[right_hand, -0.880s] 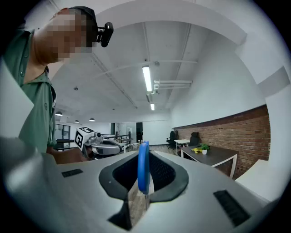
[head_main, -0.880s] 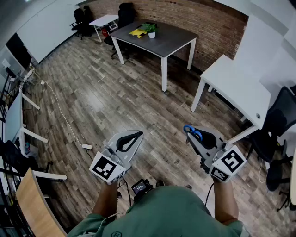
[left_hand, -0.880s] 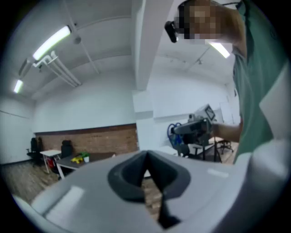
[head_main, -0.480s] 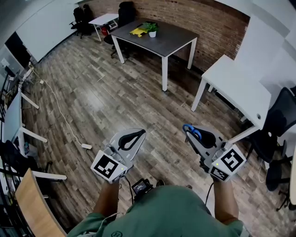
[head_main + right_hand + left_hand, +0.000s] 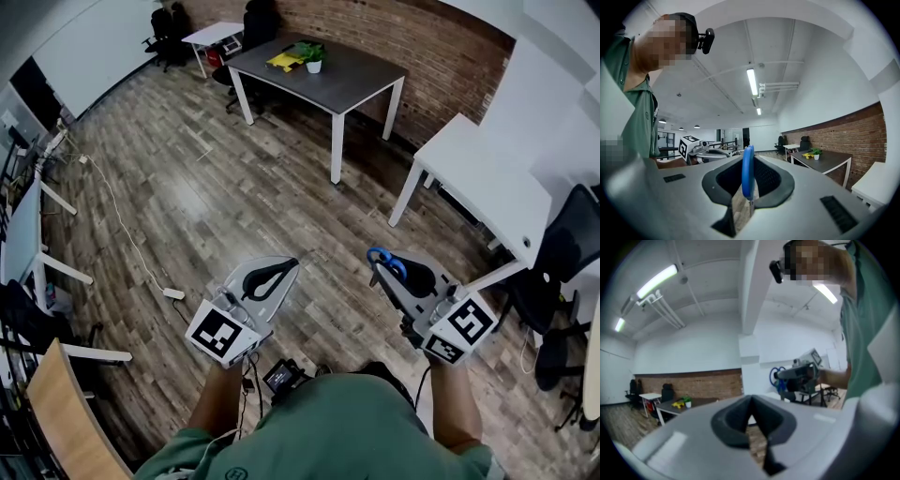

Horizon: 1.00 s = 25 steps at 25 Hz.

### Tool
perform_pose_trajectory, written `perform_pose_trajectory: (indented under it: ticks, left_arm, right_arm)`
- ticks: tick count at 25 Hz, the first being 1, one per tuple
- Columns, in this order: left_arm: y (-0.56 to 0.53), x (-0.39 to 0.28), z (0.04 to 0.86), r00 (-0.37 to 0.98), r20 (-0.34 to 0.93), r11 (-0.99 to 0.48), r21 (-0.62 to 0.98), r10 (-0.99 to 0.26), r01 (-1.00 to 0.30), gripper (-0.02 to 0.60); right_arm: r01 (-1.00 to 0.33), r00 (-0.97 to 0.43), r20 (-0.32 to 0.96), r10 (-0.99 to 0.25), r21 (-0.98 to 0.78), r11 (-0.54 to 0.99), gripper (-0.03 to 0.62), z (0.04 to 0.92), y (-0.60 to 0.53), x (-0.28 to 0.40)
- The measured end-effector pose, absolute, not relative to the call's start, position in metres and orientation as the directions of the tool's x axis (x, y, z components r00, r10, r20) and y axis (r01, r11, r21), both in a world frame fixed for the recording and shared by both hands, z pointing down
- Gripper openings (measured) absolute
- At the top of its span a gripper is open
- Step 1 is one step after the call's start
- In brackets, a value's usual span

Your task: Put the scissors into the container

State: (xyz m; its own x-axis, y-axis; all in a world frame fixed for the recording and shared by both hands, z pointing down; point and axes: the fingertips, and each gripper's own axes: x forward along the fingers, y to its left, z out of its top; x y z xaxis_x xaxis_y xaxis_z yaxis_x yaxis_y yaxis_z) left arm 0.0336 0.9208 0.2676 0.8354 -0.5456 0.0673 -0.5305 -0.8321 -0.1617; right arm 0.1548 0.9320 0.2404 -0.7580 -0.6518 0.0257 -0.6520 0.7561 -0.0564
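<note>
Blue-handled scissors (image 5: 386, 262) stick up from my right gripper (image 5: 378, 267), which is shut on them above the wooden floor. In the right gripper view the blue handle (image 5: 748, 176) stands edge-on between the dark pads of the right gripper (image 5: 749, 190). My left gripper (image 5: 289, 267) is level with it on the left, shut with nothing in it. In the left gripper view, the left gripper (image 5: 751, 404) has its pads meeting, and the scissors (image 5: 777, 376) show off to the right. I cannot make out a container.
A dark table (image 5: 356, 80) with a potted plant (image 5: 312, 56) and a yellow item (image 5: 281, 63) stands ahead by the brick wall. A white table (image 5: 487, 183) and an office chair (image 5: 562, 272) are on the right. A cable (image 5: 131, 244) crosses the floor at left.
The view has drifted slightly, with the tables sliding a little lower in the picture. Both grippers keep their pose; the right one still holds the scissors.
</note>
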Motion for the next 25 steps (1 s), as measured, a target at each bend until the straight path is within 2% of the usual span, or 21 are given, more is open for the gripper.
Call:
perform_pose_trajectory:
  ticks: [25]
  left_arm:
    - [0.753,0.11,0.262,0.735,0.124,-0.743,-0.186,-0.667,-0.643,0.003]
  right_arm:
    - [-0.511,-0.856,-0.023,-0.516,-0.098,0.854,0.048,0.244,0.742,0.228]
